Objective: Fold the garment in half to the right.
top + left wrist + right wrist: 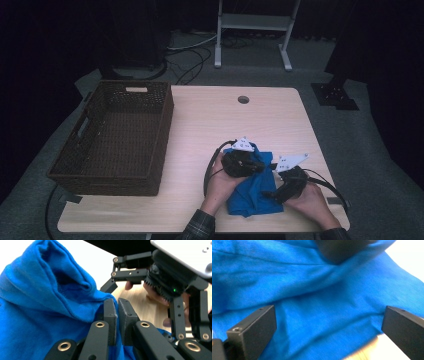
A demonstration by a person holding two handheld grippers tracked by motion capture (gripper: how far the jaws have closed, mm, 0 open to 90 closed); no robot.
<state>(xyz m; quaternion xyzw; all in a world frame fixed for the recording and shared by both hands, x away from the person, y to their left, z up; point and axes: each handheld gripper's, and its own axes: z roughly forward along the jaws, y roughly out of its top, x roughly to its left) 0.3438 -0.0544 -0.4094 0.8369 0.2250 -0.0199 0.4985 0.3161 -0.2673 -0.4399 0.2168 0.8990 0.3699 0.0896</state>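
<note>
Cloth point(250, 192) in left claw point(117, 315)

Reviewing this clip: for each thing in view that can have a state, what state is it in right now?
Blue fabric cloth: crumpled on the light wooden table, one fold raised.
Left claw: shut on the blue fabric cloth, pinching a fold.
Right claw: open, jaws wide apart over the cloth.
Dark brown woven wicker basket: upright at the table's left, nothing visible inside.
</note>
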